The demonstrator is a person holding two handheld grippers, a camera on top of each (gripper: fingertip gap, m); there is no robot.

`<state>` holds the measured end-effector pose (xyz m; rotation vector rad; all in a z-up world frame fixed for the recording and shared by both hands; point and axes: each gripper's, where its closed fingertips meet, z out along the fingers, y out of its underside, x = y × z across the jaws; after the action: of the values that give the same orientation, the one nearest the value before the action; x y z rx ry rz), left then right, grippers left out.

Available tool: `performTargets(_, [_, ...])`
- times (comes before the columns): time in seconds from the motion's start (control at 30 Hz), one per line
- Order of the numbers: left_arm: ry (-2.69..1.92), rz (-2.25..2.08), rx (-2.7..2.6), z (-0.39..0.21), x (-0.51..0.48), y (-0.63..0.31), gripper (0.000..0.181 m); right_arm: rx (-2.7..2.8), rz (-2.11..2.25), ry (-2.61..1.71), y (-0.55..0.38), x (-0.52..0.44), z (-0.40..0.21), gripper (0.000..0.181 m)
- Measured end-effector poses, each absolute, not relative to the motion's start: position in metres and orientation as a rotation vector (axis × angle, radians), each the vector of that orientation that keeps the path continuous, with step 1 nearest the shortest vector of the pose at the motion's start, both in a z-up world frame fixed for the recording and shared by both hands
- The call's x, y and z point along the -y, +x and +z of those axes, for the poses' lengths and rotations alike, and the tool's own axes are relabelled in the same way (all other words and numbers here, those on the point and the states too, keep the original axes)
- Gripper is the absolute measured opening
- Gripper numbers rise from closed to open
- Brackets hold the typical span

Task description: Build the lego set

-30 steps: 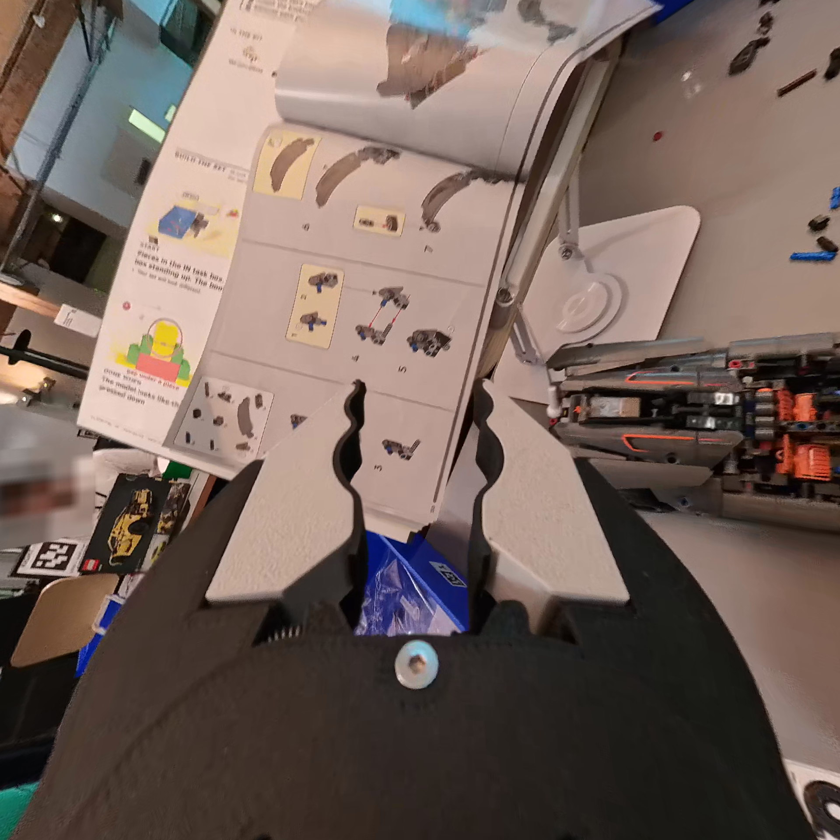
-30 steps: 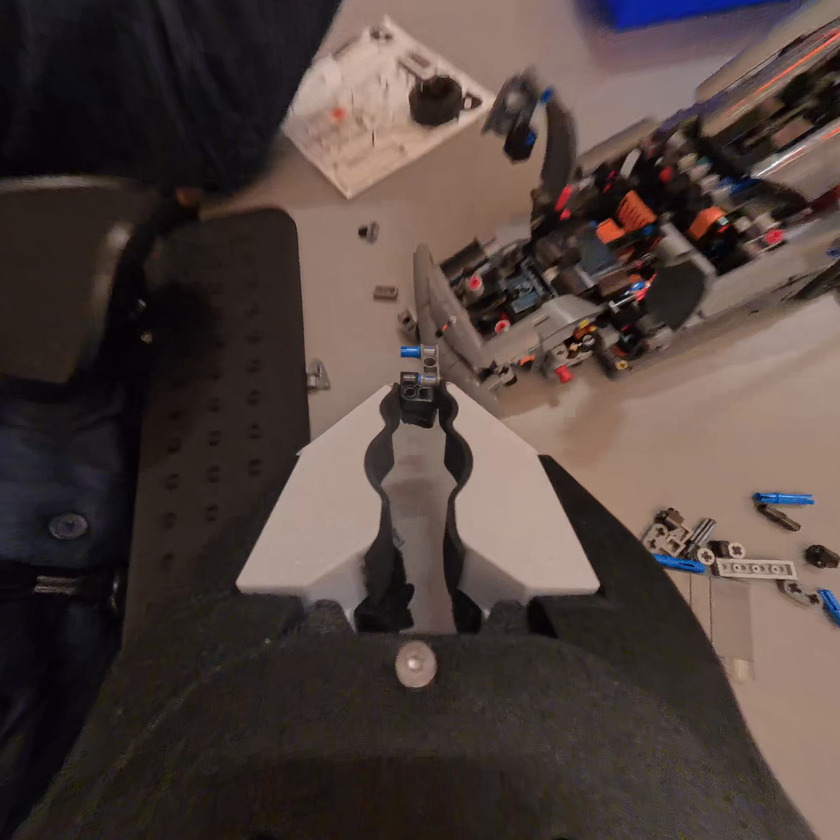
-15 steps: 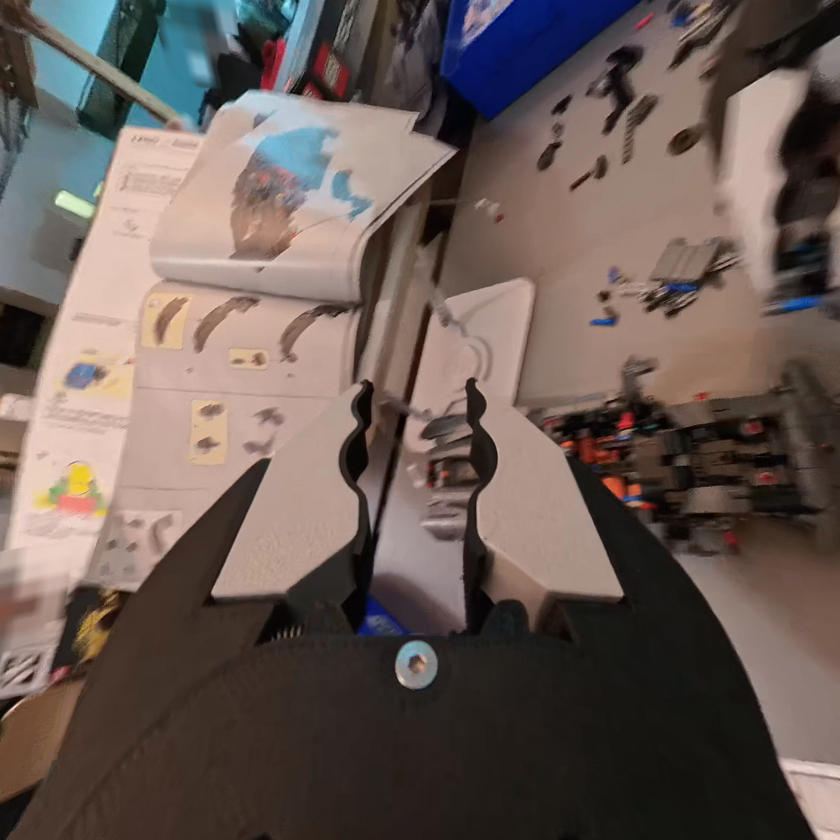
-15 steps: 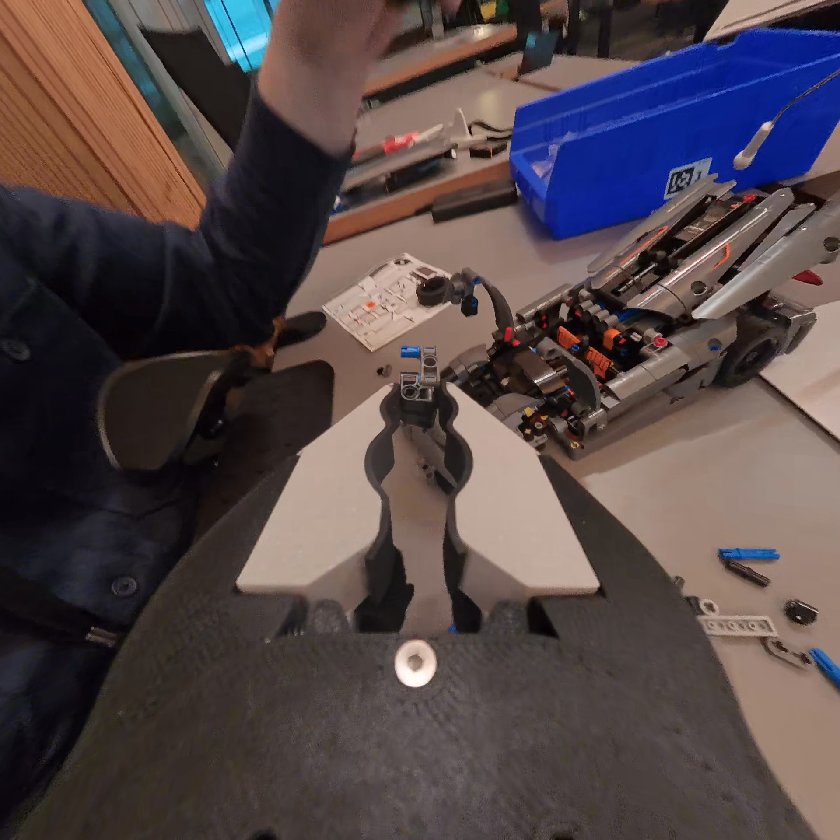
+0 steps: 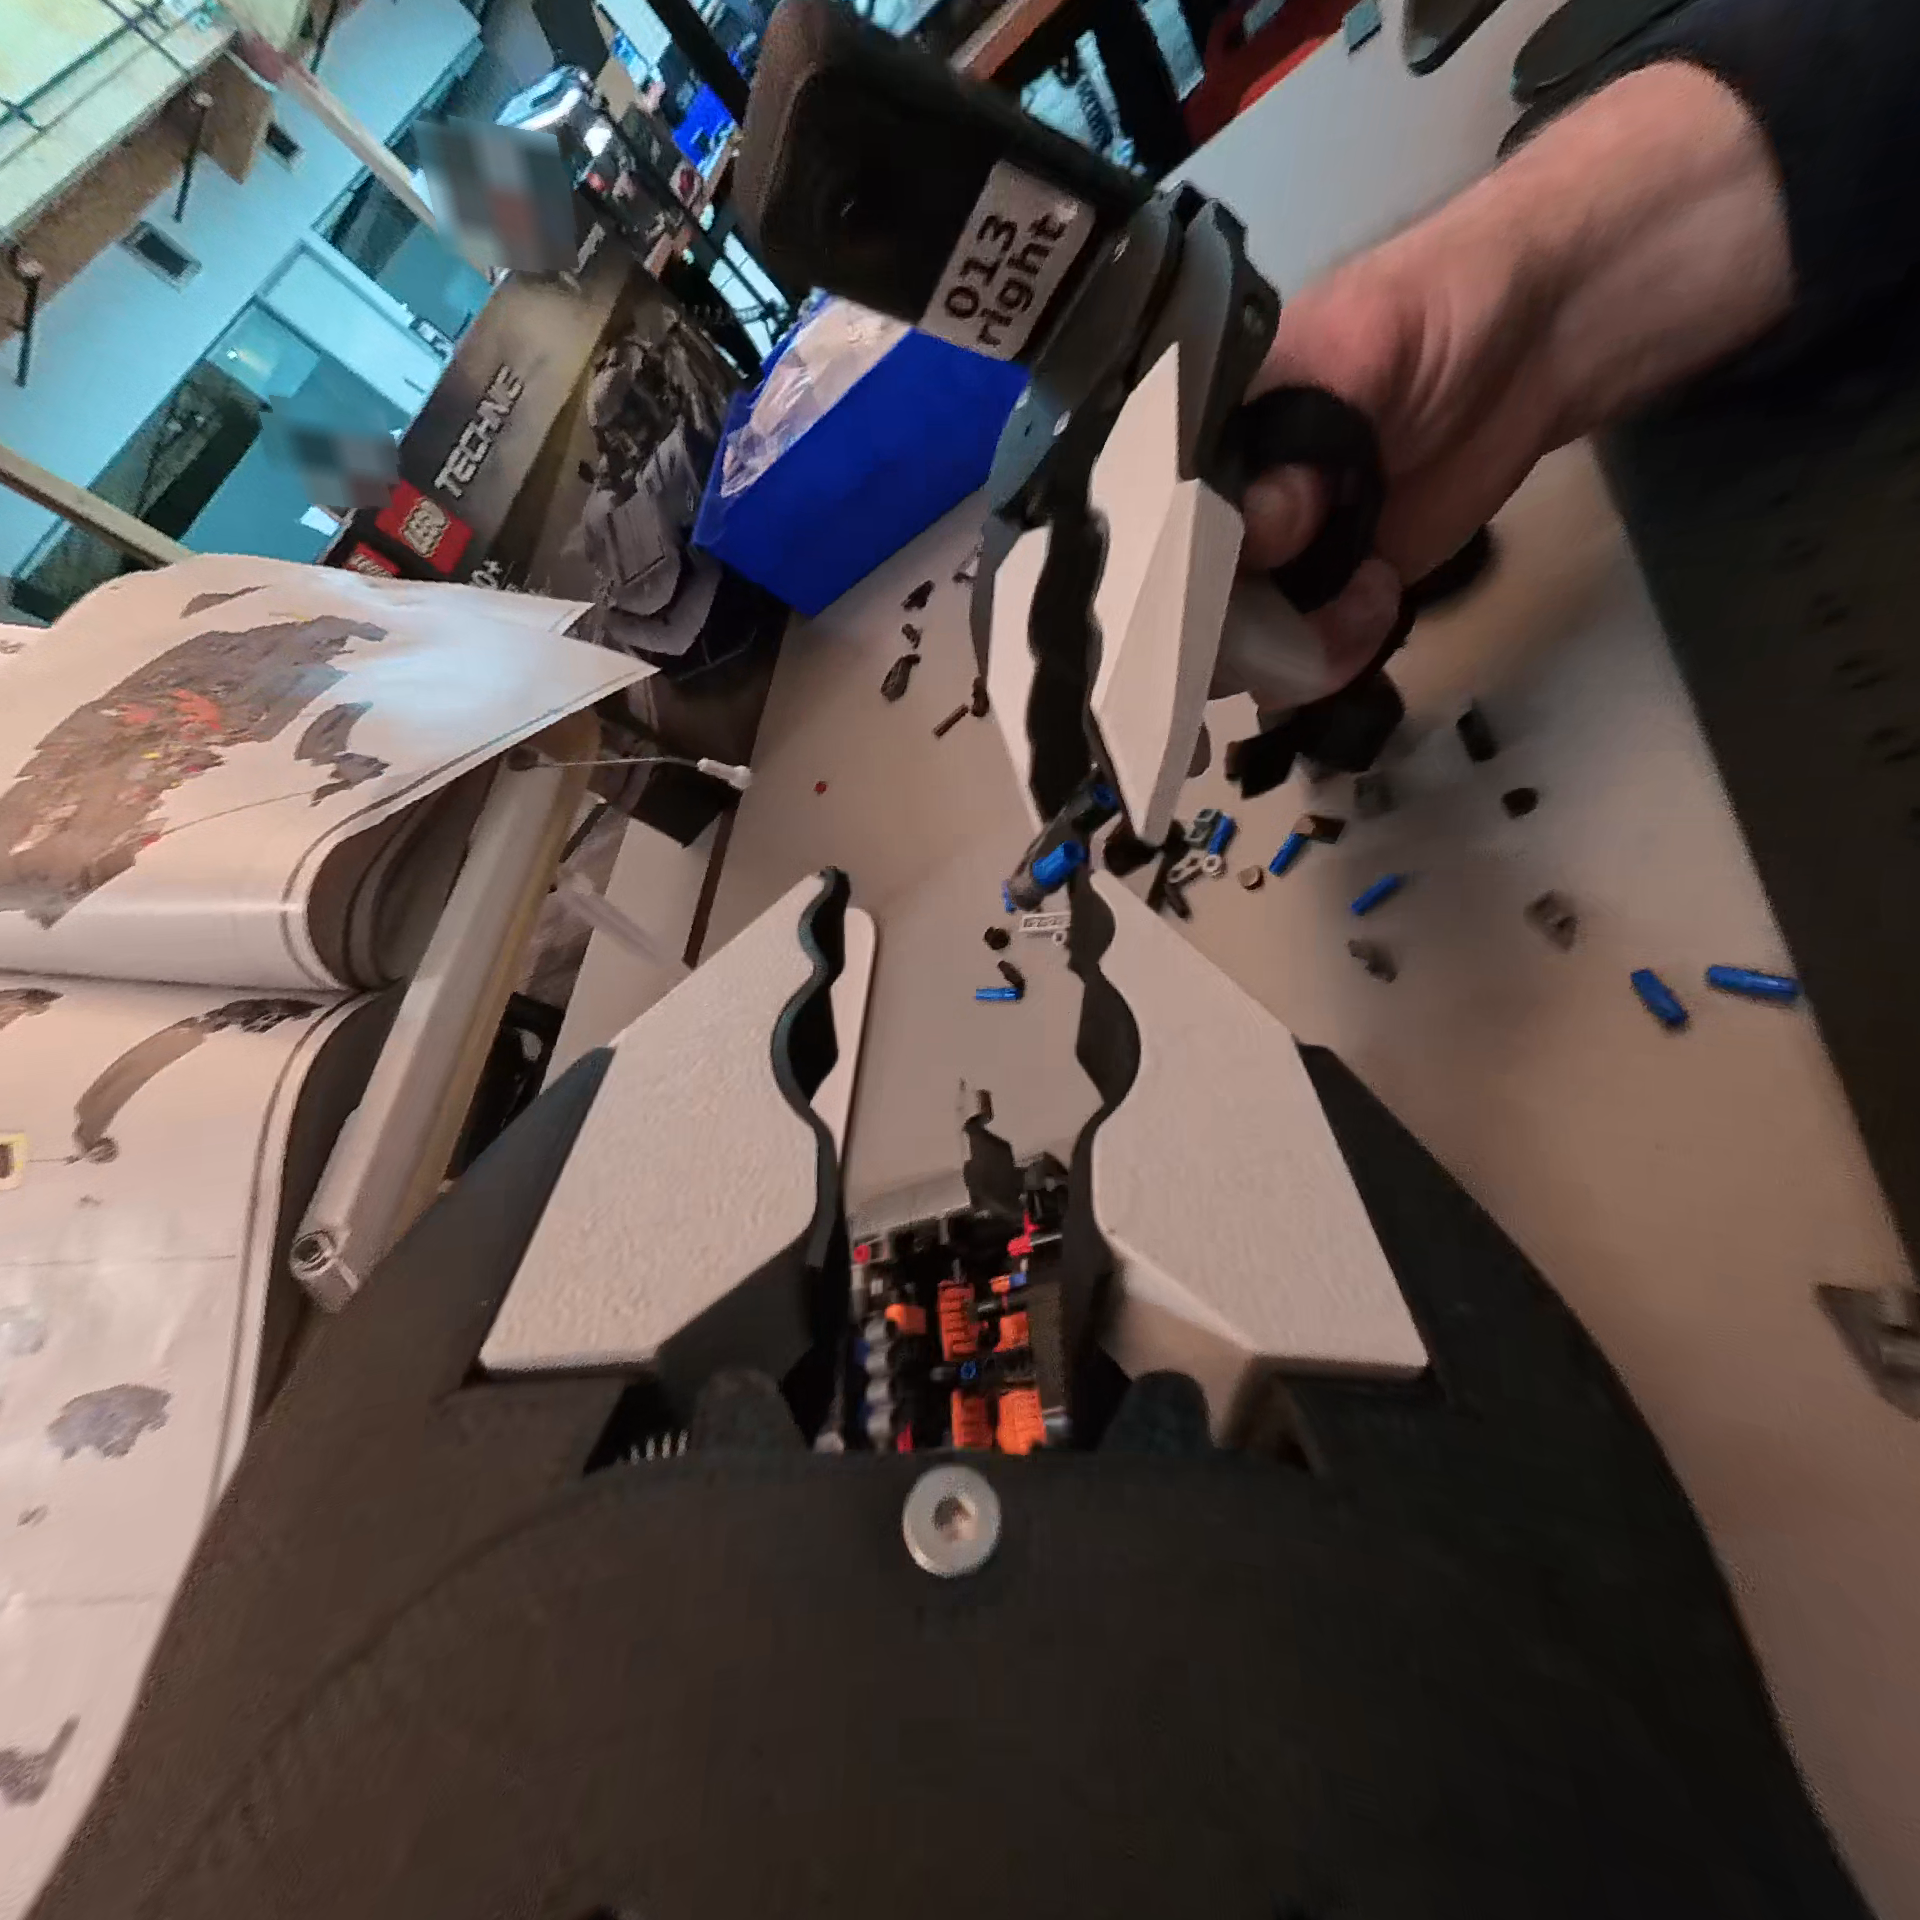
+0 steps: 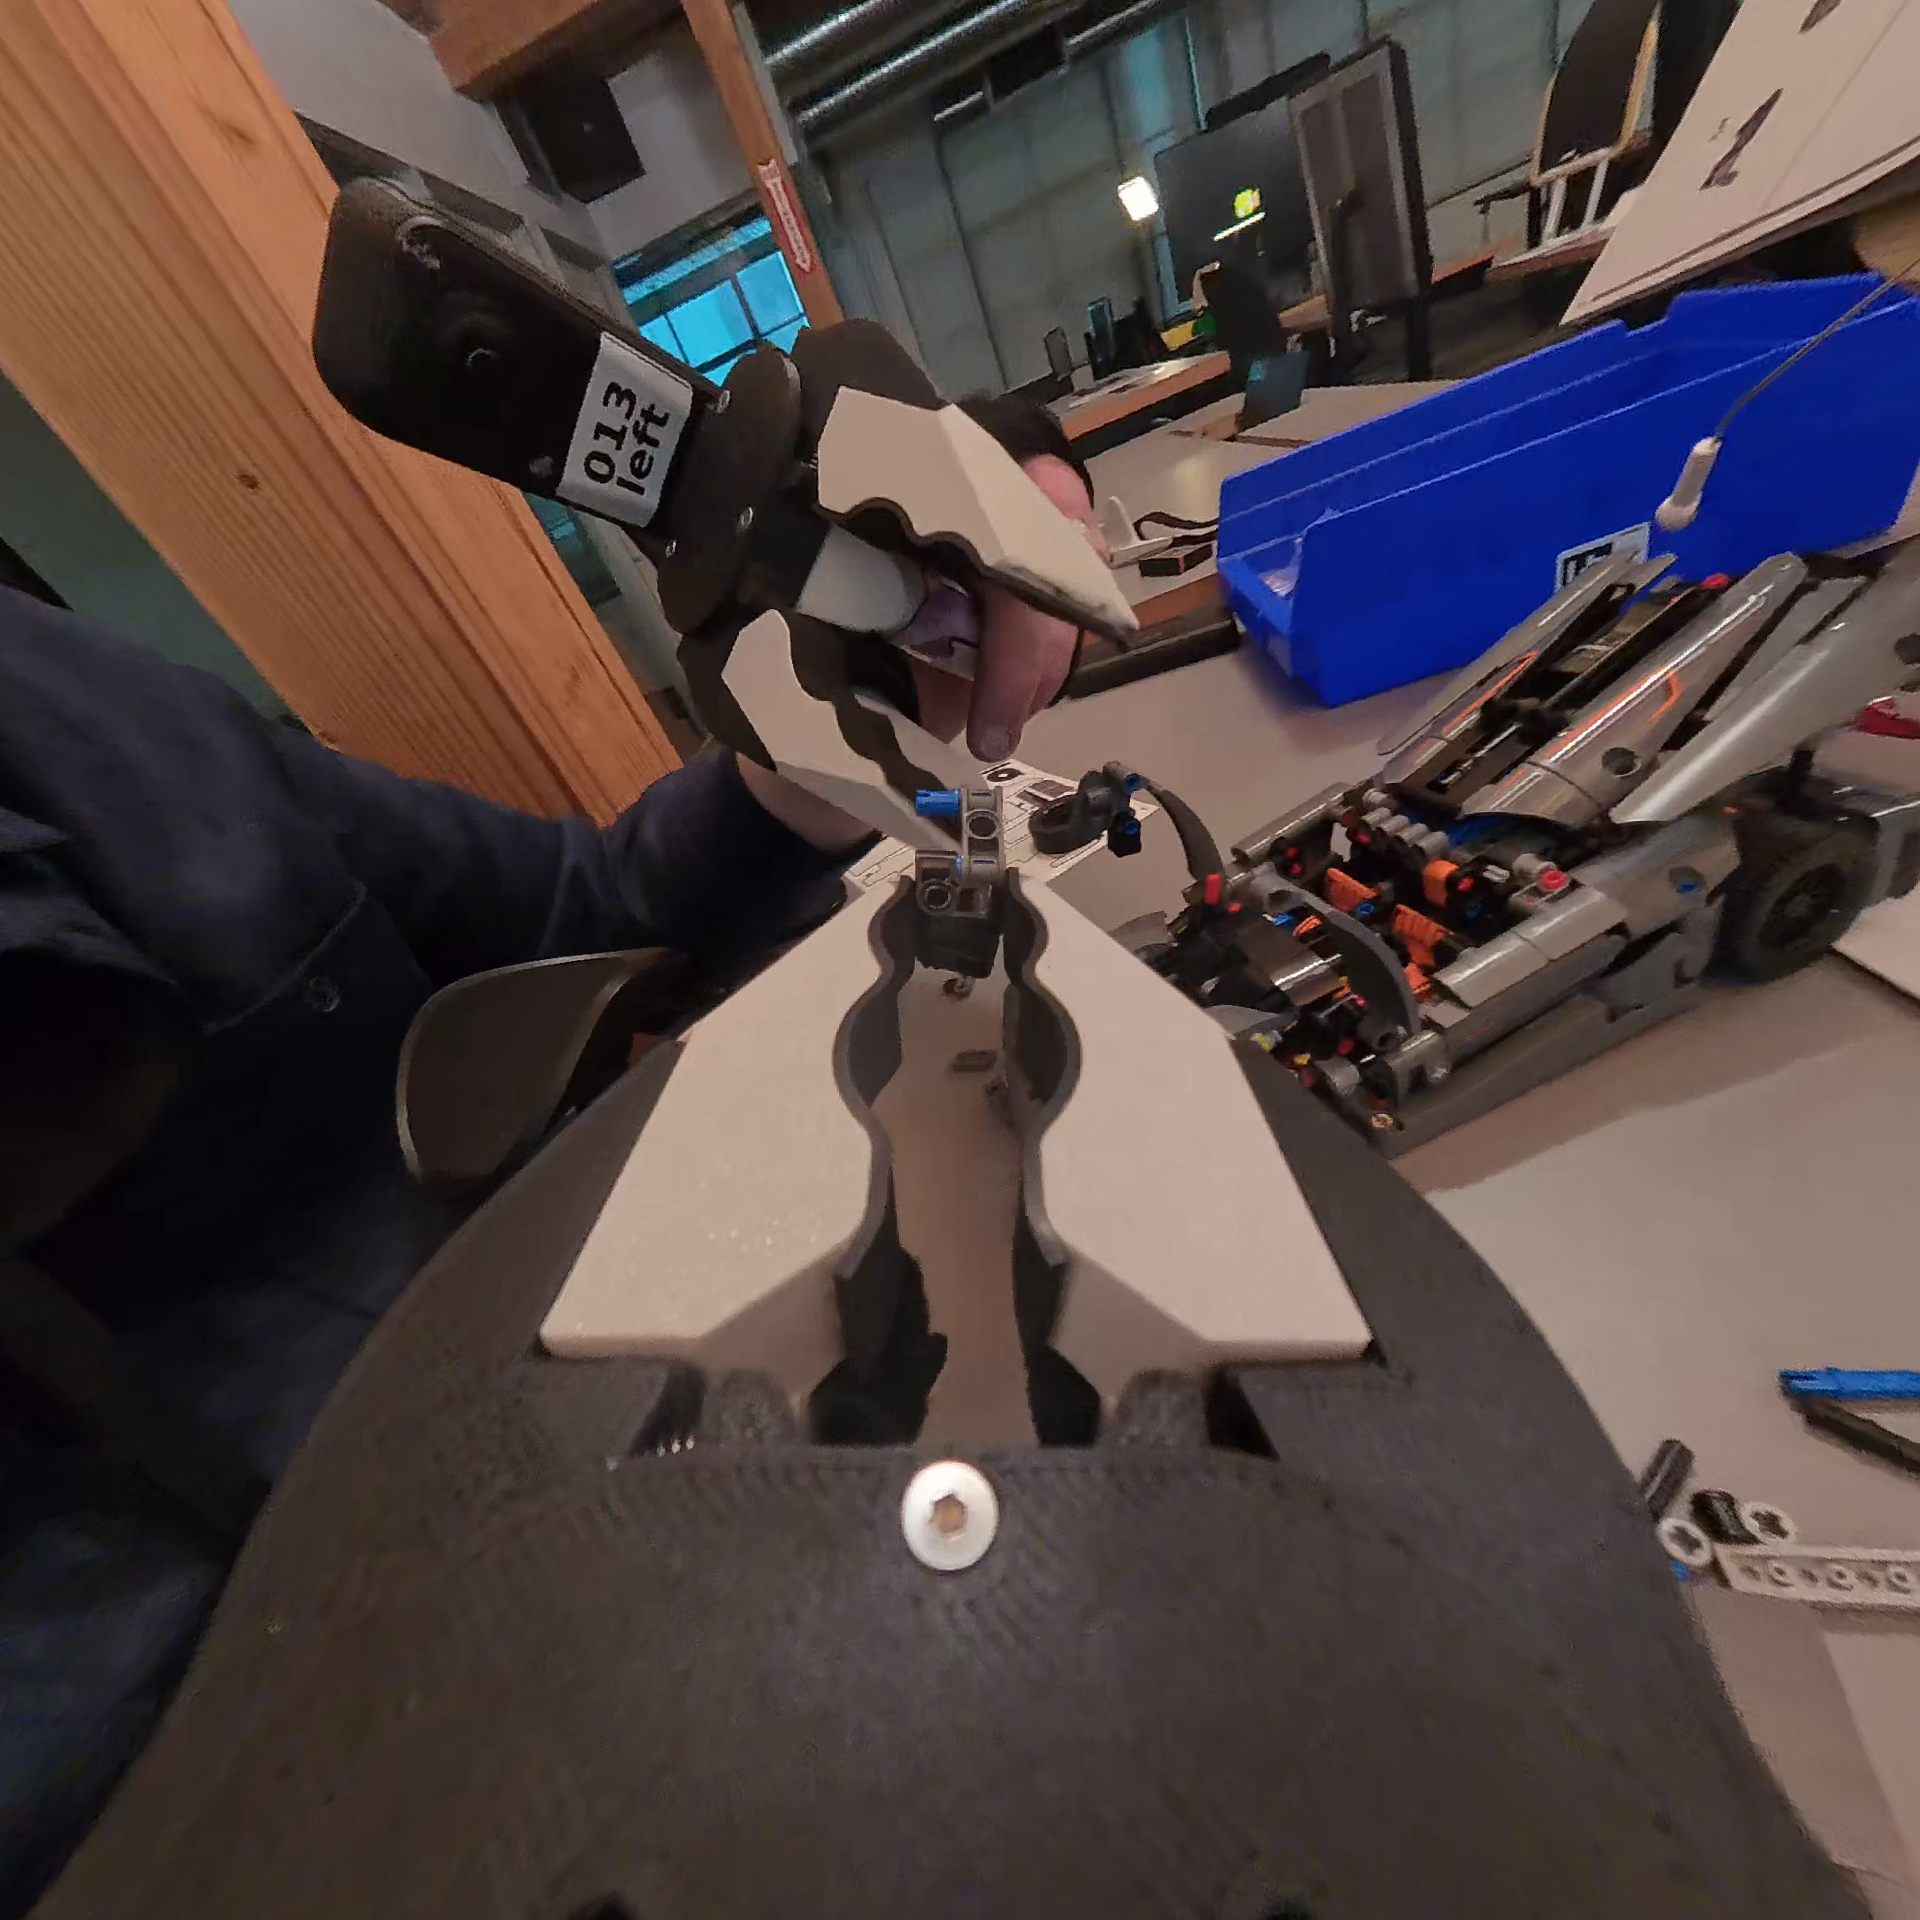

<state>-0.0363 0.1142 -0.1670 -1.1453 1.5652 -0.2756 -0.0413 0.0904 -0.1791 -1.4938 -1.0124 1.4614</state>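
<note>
Now my left hand-held gripper [image 6: 1023, 717], jaws spread and empty, has swung off instruction booklet [image 5: 208, 810] to meet my right hand-held gripper [image 6: 958, 902], pinching small grey connector with blue pin [image 6: 961, 862] above worktop [image 6: 1662, 1195]. Lego car [image 6: 1558, 831] sits just beyond; hand-off or joint fitting likely next.

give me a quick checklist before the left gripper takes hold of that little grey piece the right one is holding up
1. Right gripper shut on the small grey piece: ok.
2. Left gripper open to receive: ok.
3. Left fingertips close to the piece: ok.
4. Blue pin seated in the piece: ok.
5. Left jaws lined up around the piece: cannot tell.
6. Car model on the table, out of the way: ok.
</note>
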Motion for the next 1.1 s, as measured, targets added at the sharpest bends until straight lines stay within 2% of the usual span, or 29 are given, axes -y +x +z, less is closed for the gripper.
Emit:
performTargets(0.3, [-1.086, -0.24, -1.616, -0.179, -0.104, -0.03, 0.032, 1.023, 1.529, -1.49, -0.042, -0.085, -0.179, 0.014])
performTargets(0.53, [-1.108, -0.202, -1.613, -0.181, -0.113, -0.041, 0.048, 0.955, 1.539, -1.467, -0.034, -0.093, -0.171, 0.014])
performTargets(0.7, [-1.084, -0.196, -1.631, -0.184, -0.107, -0.034, 0.047, 0.961, 1.564, -1.464, -0.035, -0.09, -0.171, 0.013])
performTargets(0.8, [-1.069, -0.173, -1.636, -0.185, -0.105, -0.03, 0.043, 0.972, 1.582, -1.46, -0.036, -0.088, -0.171, 0.013])
performTargets(1.0, [-1.008, -0.12, -1.647, -0.183, -0.099, -0.027, 0.018, 0.991, 1.614, -1.504, -0.038, -0.085, -0.177, 0.014])
performTargets(1.1, [-0.986, -0.097, -1.658, -0.183, -0.096, -0.027, 0.011, 0.984, 1.657, -1.518, -0.039, -0.084, -0.178, 0.014])
